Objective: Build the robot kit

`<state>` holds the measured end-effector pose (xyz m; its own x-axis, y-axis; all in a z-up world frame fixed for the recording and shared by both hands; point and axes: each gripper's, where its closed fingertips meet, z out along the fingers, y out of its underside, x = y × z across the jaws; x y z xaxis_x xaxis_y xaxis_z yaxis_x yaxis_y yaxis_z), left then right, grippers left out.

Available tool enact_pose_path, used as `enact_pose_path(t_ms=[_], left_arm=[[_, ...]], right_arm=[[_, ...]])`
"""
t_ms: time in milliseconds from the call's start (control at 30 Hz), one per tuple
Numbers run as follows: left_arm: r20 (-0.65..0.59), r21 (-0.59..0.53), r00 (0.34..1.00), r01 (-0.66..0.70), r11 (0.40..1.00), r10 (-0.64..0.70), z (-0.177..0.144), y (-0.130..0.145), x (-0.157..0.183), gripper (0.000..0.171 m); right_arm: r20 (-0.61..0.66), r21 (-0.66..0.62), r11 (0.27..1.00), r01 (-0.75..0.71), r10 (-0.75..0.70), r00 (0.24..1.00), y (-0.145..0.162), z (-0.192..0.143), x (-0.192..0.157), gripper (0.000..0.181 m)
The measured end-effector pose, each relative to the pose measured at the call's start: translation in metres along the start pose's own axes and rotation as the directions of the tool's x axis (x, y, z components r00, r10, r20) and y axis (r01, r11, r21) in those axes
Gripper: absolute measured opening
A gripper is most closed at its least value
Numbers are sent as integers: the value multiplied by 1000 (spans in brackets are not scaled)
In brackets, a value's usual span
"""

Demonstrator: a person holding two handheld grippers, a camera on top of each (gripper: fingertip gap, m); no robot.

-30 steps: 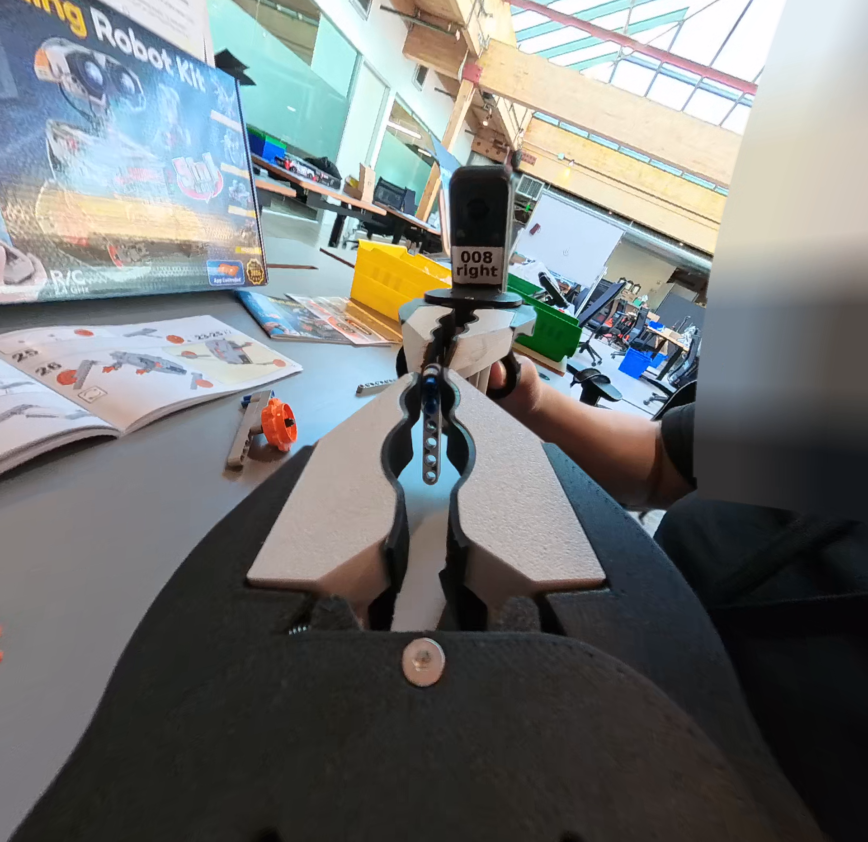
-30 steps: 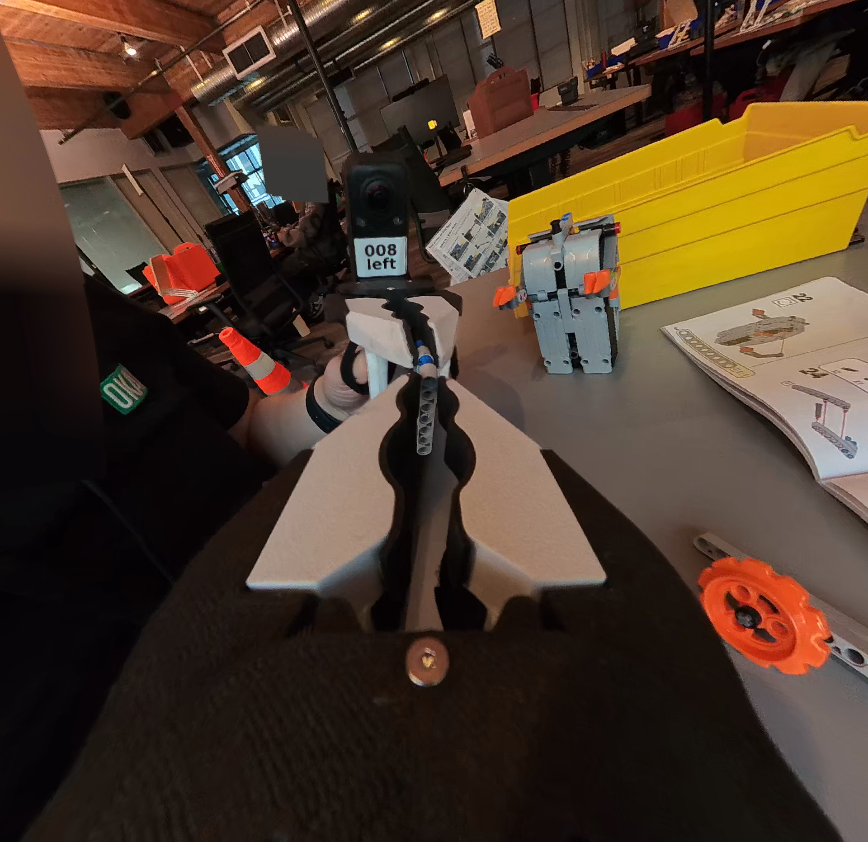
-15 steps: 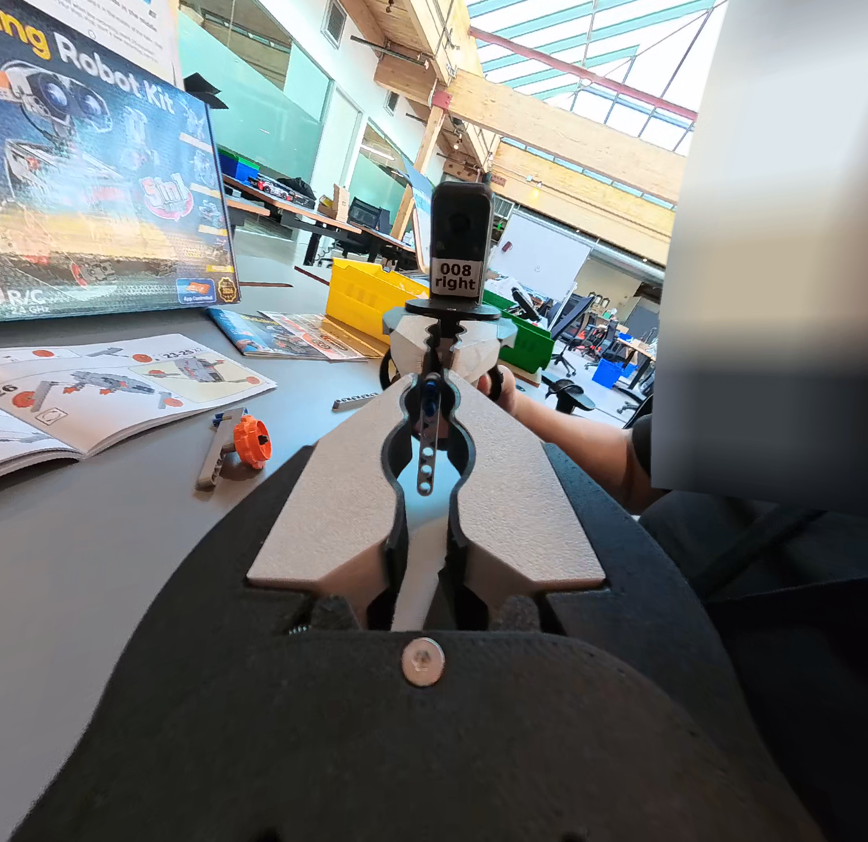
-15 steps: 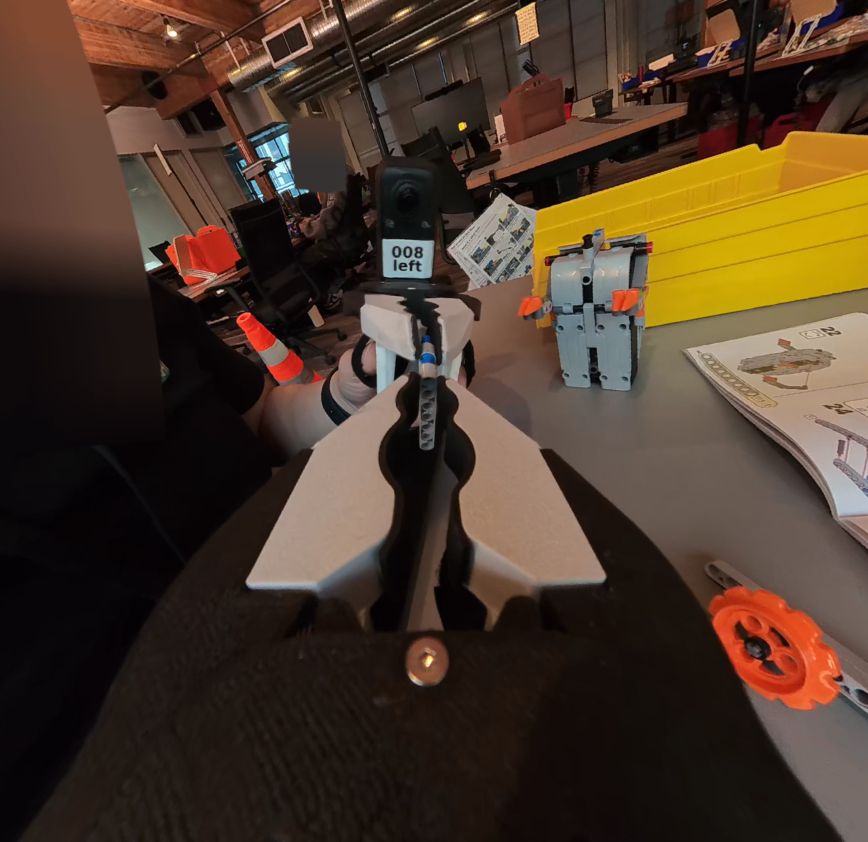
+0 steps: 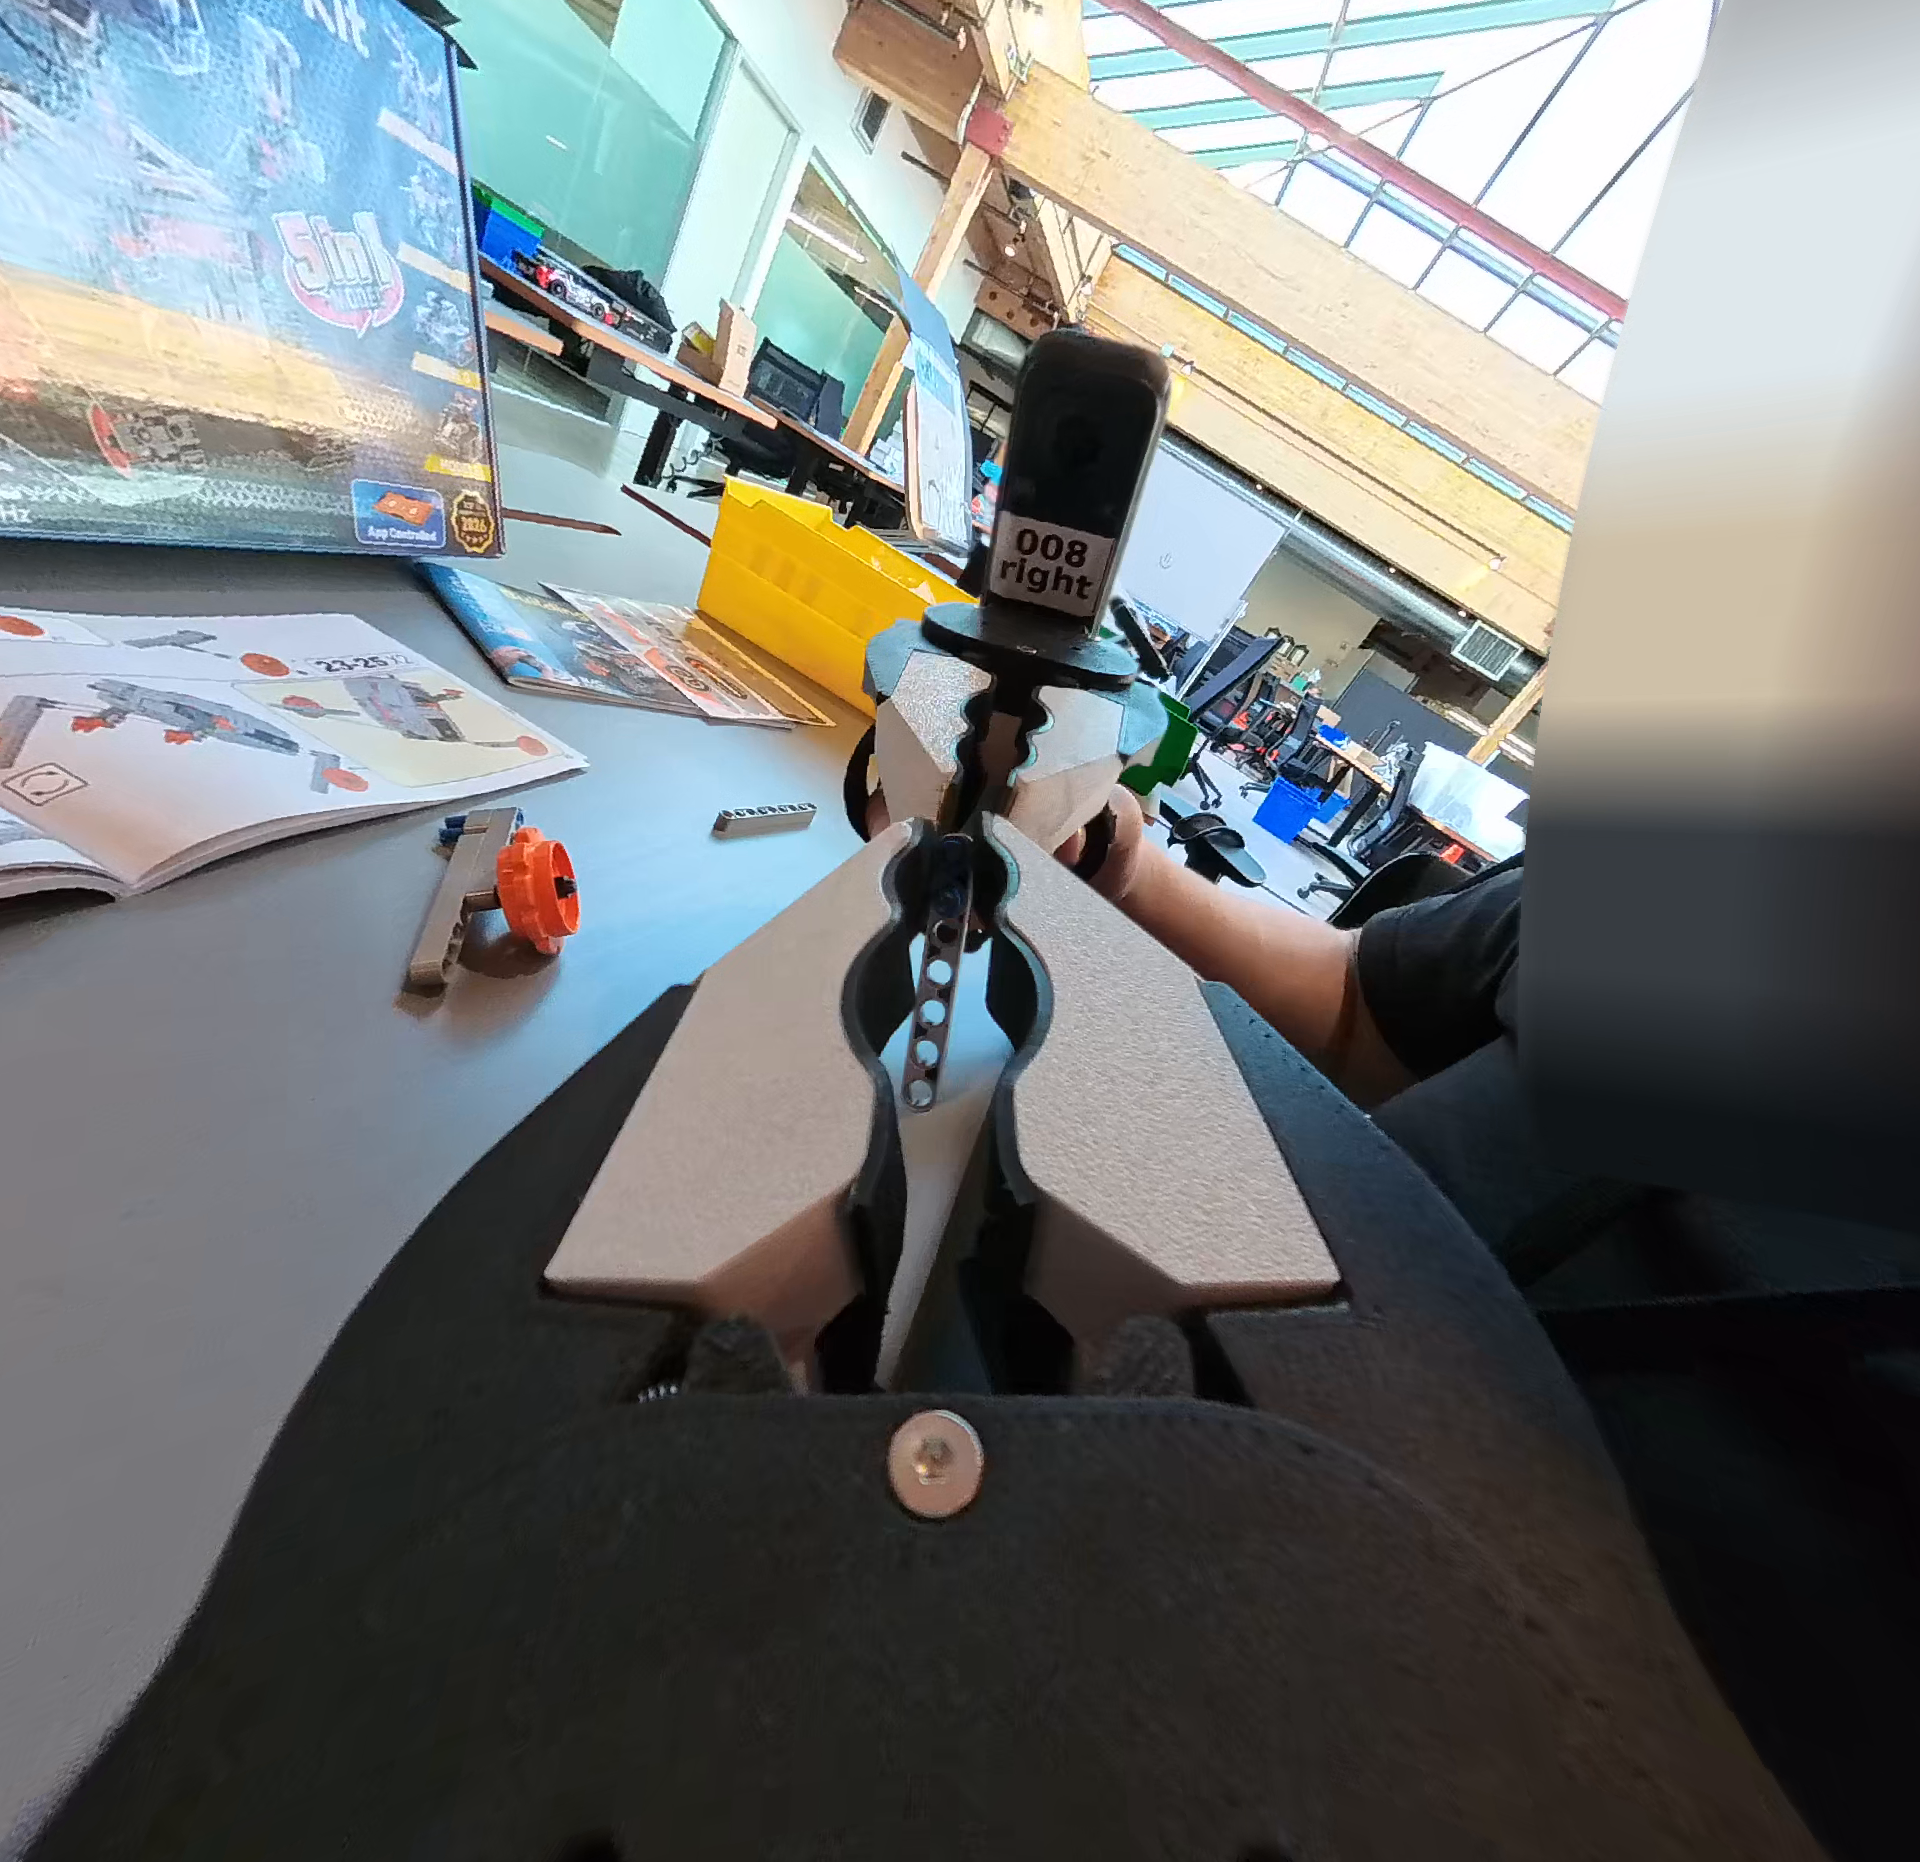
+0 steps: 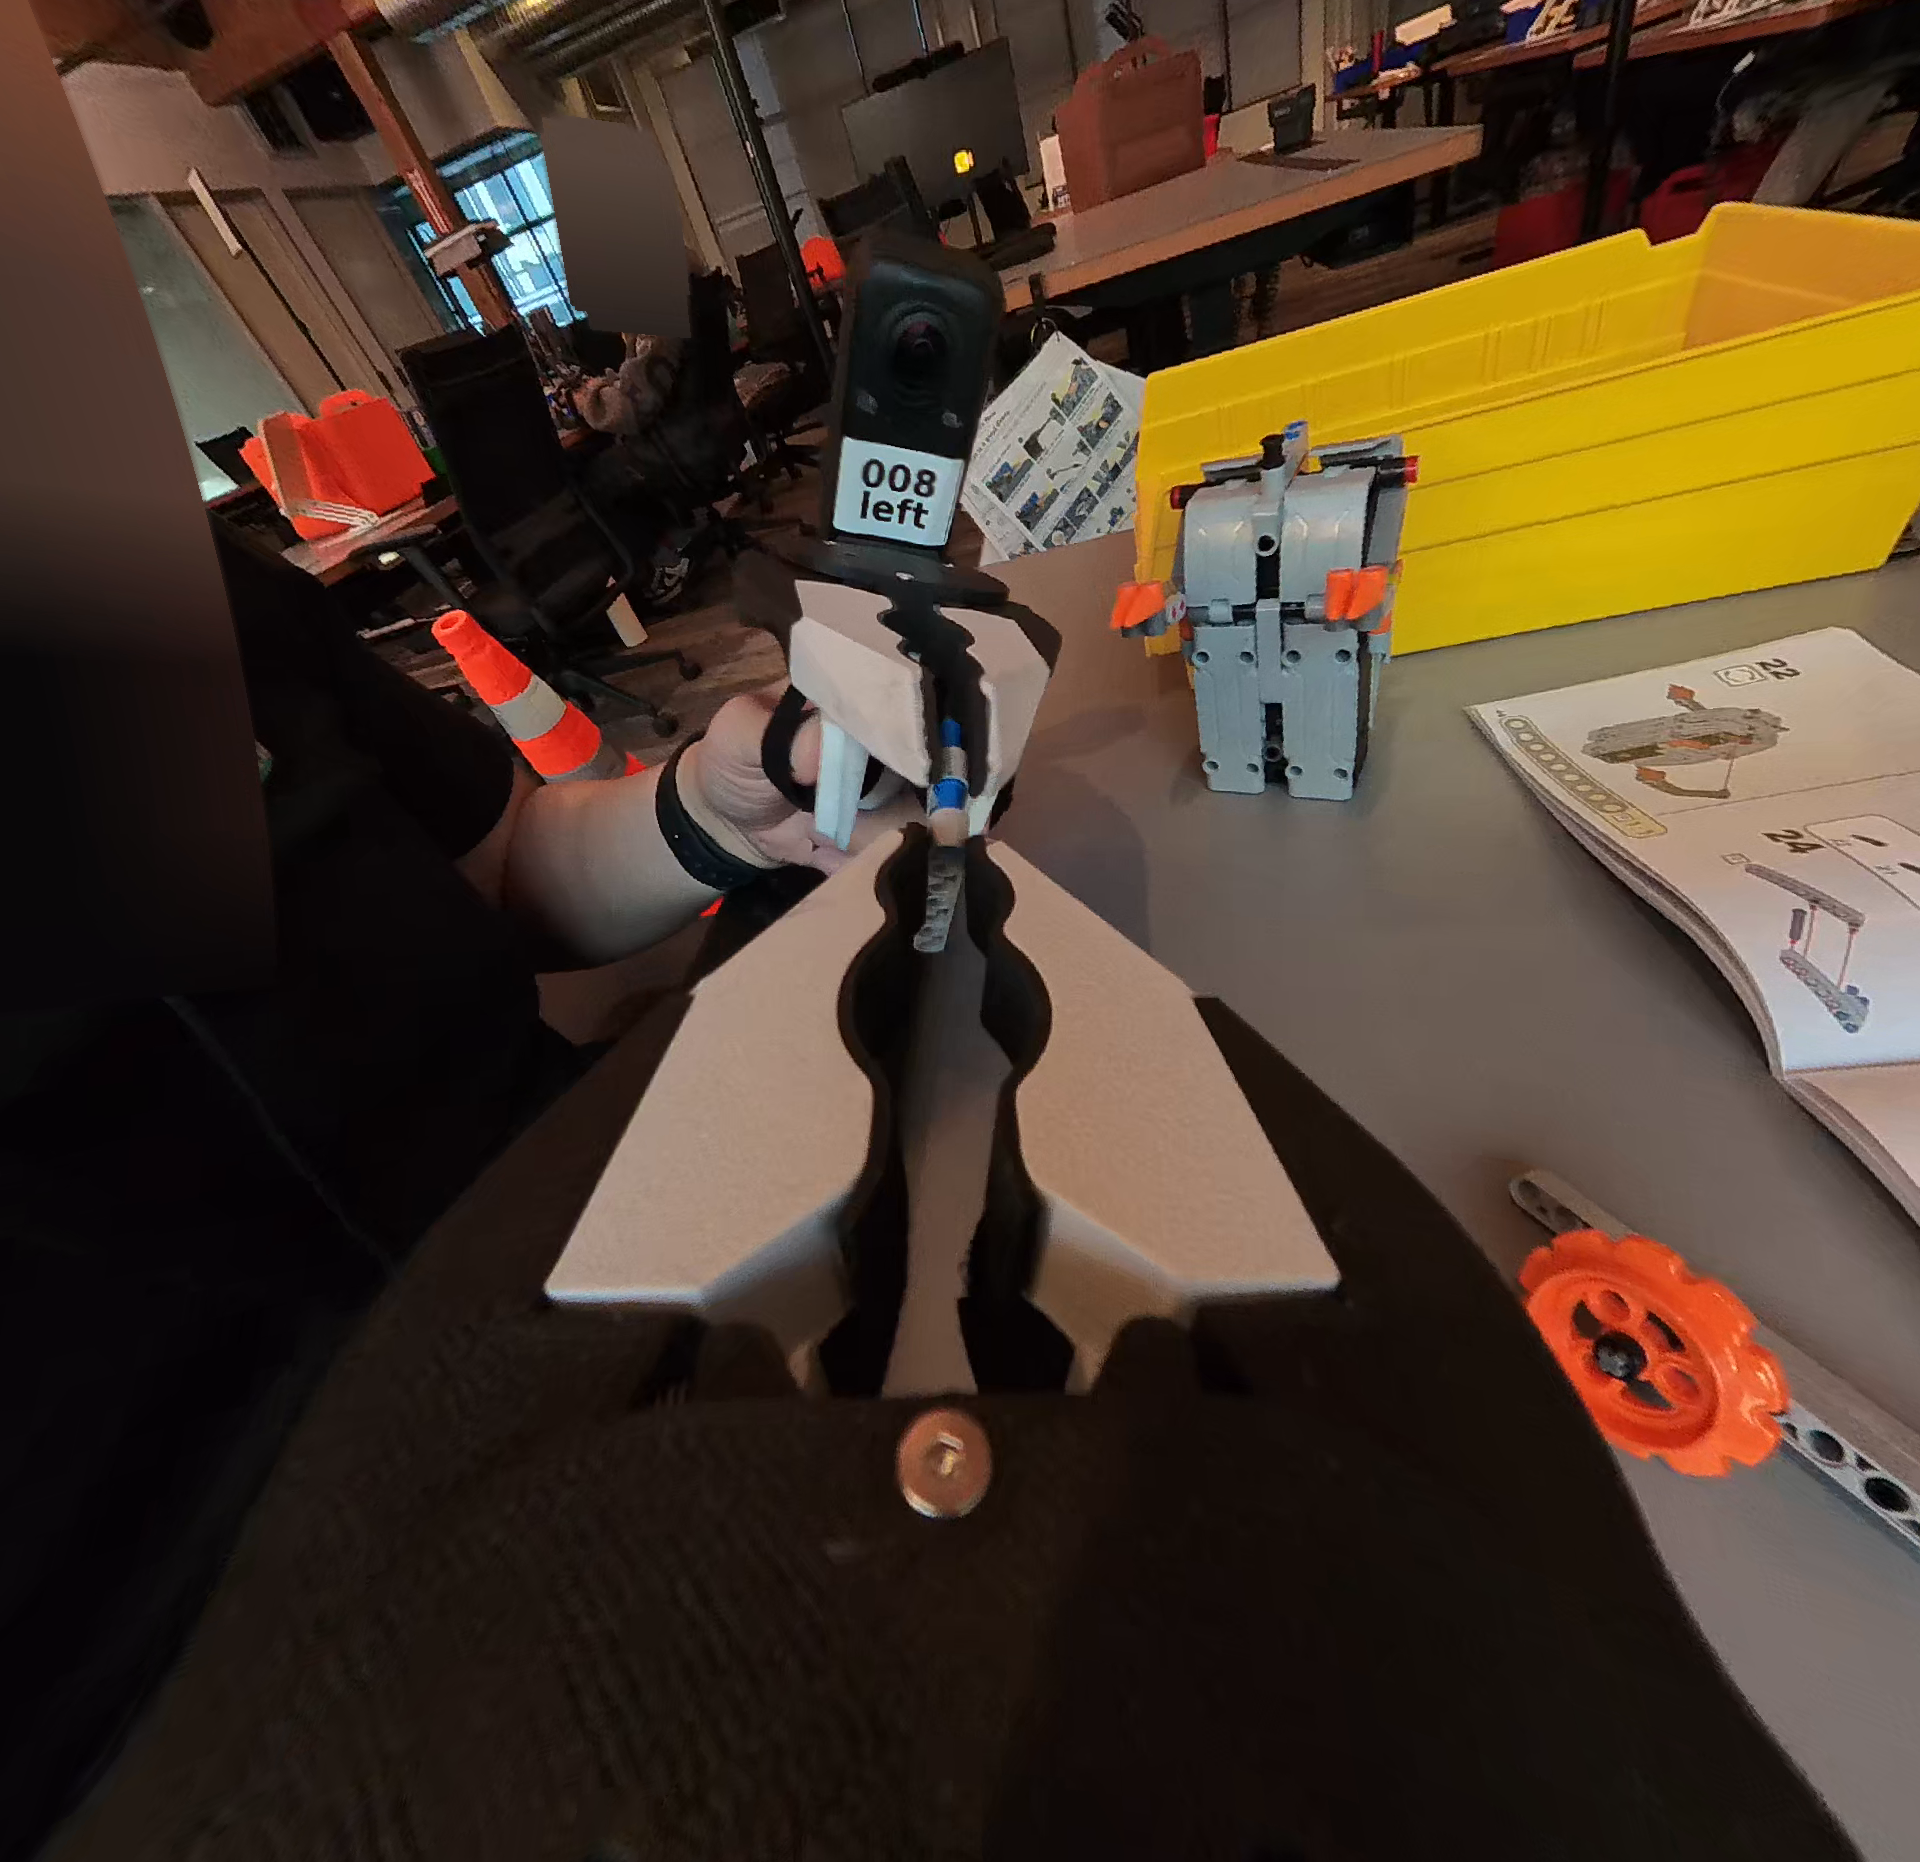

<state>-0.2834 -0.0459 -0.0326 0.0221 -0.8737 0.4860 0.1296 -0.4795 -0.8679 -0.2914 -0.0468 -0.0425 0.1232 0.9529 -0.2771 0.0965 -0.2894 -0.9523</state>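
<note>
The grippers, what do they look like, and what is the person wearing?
Each gripper, left and right, has two pale wedge-shaped fingers with wavy black inner edges on a rough black base with a silver screw. A black camera bearing a white label stands on top. The person wears short black sleeves and a black wristband.

We look into a large workshop hall: timber beams (image 5: pixel 1299 243) under a bright skylight (image 5: pixel 1382 77), glass partition walls (image 5: pixel 582 139), long desks (image 6: pixel 1247 191) with black office chairs (image 6: pixel 520 503), and an orange traffic cone (image 6: pixel 520 700) on the floor.
</note>
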Motion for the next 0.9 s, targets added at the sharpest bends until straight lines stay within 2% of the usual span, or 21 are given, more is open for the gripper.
enact_pose_path(t_ms=[133,167,200,233,367,467,533,600,633,667,700,800,867,900], left_arm=[[-23,37,999,41,998,-40,0,-6,-1,6],[-15,46,999,36,998,-36,-1,-9,-2,11],[8,57,1000,27,998,-28,-2,-12,-5,28],[33,66,999,23,998,-25,-4,-13,-8,35],[-14,16,995,102,995,-102,1,-2,-4,25],[-56,-30,985,160,987,-161,7,2,-2,6],[-67,-85,975,207,975,-213,7,6,-2,6],[-94,-160,949,283,946,-300,4,11,4,5],[-92,-217,935,317,923,-343,1,17,7,5],[-77,-284,924,339,897,-374,-2,24,9,5],[-64,-359,913,357,862,-404,-6,34,13,6],[-30,-561,863,403,723,-505,-18,59,27,6],[-17,-659,854,382,648,-520,-23,70,33,6],[0,-707,853,369,603,-521,-26,76,35,6]], right_arm=[[24,38,997,-68,67,997,-5,0,1,5],[36,64,992,-105,103,994,-8,-1,2,5],[51,103,985,-140,136,989,-14,-3,3,5],[61,143,973,-181,174,983,-18,-6,5,4],[96,272,909,-316,301,949,-31,-15,16,4],[97,277,907,-317,302,948,-29,-12,15,4],[73,259,920,-293,283,956,-26,-12,15,4],[44,184,969,-166,161,986,-20,-11,8,6],[20,115,993,-40,37,999,-13,-11,2,18],[-18,44,994,104,-103,995,-6,-10,-2,44],[-42,-23,967,254,-255,966,1,-10,-6,64],[-39,-170,788,591,-605,795,22,-8,-17,66],[37,-198,700,686,-694,719,34,-4,-28,59],[85,-213,689,693,-693,716,40,-3,-32,55]])
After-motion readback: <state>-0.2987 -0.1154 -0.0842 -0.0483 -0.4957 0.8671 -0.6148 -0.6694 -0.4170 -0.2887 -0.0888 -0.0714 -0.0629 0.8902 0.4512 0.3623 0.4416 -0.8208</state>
